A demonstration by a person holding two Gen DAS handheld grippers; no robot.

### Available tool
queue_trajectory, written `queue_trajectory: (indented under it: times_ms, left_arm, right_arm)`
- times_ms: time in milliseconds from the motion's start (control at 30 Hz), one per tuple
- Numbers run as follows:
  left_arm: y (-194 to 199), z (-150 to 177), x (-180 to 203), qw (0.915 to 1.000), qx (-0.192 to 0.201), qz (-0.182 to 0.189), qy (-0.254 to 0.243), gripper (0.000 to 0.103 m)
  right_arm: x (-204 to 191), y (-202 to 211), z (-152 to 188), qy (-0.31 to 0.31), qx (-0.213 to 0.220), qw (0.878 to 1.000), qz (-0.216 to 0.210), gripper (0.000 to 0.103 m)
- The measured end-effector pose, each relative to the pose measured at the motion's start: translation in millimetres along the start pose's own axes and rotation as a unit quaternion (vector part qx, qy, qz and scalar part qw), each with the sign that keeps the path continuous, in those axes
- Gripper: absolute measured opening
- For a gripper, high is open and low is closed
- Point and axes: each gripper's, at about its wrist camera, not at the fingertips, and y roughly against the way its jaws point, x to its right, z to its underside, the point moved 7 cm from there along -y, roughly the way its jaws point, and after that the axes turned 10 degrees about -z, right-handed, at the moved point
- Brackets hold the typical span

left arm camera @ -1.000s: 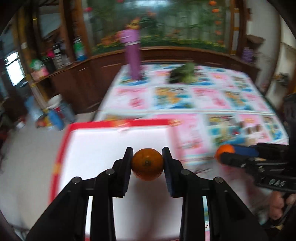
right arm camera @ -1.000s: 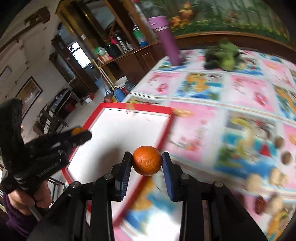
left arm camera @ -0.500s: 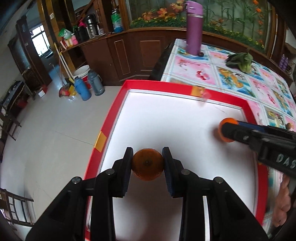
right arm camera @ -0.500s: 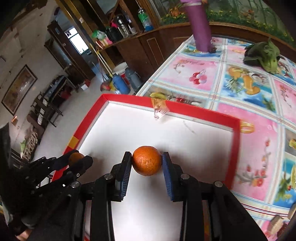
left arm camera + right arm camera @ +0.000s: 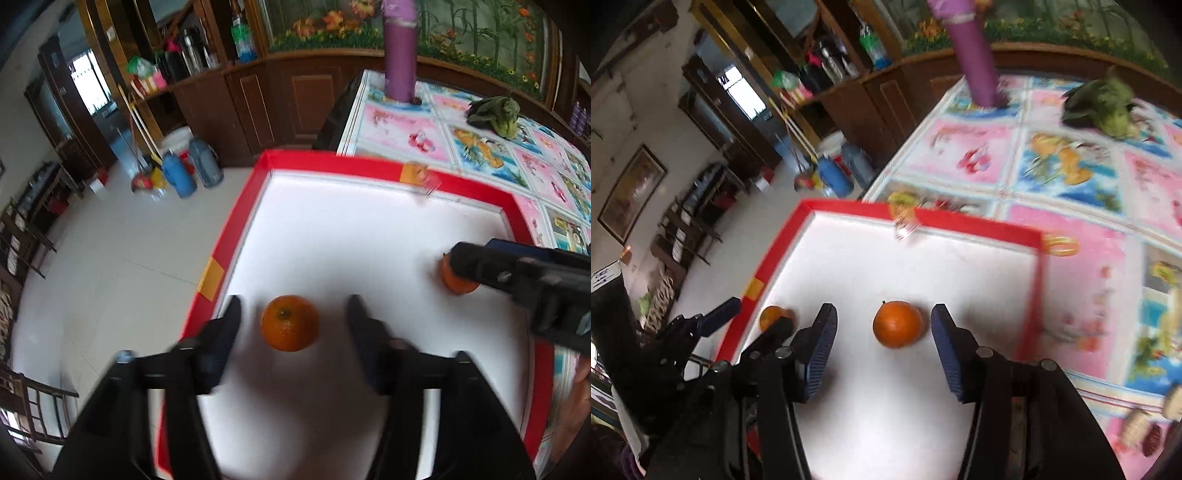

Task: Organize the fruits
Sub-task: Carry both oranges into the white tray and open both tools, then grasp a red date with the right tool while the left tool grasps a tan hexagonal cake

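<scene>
A white tray with a red rim [image 5: 236, 229] [image 5: 960, 221] lies at the table's near corner. In the left wrist view an orange [image 5: 290, 323] rests on the tray floor between the jaws of my left gripper [image 5: 293, 314], which are opening and stand clear of it. In the right wrist view a second orange [image 5: 897, 324] sits on the tray between the jaws of my right gripper [image 5: 884, 325], also opening and not touching it. Each gripper shows in the other's view, with the far orange [image 5: 456, 282] [image 5: 770, 317] partly hidden behind a finger.
A purple bottle [image 5: 400, 48] stands at the table's far edge, with a green leafy vegetable [image 5: 496, 114] to its right. Nuts and dried fruits [image 5: 1145, 424] lie on the patterned cloth right of the tray. Thermos flasks [image 5: 188, 171] stand on the floor.
Both grippers came over the tray with their oranges, then opened. Each orange now lies free on the tray floor between the parted fingers.
</scene>
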Motion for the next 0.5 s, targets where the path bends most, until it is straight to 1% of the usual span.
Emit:
queue_trajectory:
  times_ms: [33,67,100,200,233,267,333,367,433,467,500]
  left_arm:
    - [11.7,-1.4,1.6,0.9998,0.017,-0.005,-0.004,0.069]
    - [21.0,-2.5,4.0,0.9995,0.029,-0.008,-0.007,0.073]
    - [35.6,-3.9,7.9,0.9988,0.048,-0.006,-0.011,0.080]
    - [72.4,-3.9,24.7,0.9954,0.093,0.016,-0.019,0.091]
    - [89.2,-0.6,38.2,0.9929,0.108,0.038,-0.032,0.093]
    - [99.1,2.1,48.7,0.9912,0.115,0.052,-0.041,0.095]
    - [122.7,13.3,78.4,0.9852,0.125,0.095,-0.069,0.095]
    - [131.1,18.5,89.7,0.9820,0.126,0.115,-0.081,0.095]
    - [148.9,33.8,117.7,0.9739,0.124,0.158,-0.105,0.095]
    - [153.4,39.0,129.0,0.9714,0.121,0.170,-0.114,0.095]
    - [157.9,44.1,141.3,0.9684,0.117,0.182,-0.125,0.095]
  right_arm:
    - [4.0,13.4,2.1,0.001,0.007,1.000,0.002,0.053]
    - [9.1,30.0,5.5,0.002,0.015,1.000,0.002,0.053]
    - [17.4,51.3,10.6,0.002,0.025,1.000,0.004,0.053]
    - [44.0,110.5,27.3,-0.002,0.044,0.999,0.024,0.053]
    - [52.0,127.8,33.5,-0.001,0.049,0.998,0.032,0.053]
    - [65.1,151.7,44.9,0.001,0.052,0.997,0.050,0.057]
    - [86.5,184.3,66.6,0.004,0.050,0.995,0.083,0.060]
    - [98.3,201.9,81.3,0.005,0.049,0.993,0.105,0.060]
    - [115.6,225.0,108.0,0.000,0.040,0.991,0.130,0.060]
    - [124.7,236.0,126.2,-0.007,0.031,0.990,0.138,0.060]
    - [129.6,242.0,137.3,-0.011,0.027,0.989,0.145,0.060]
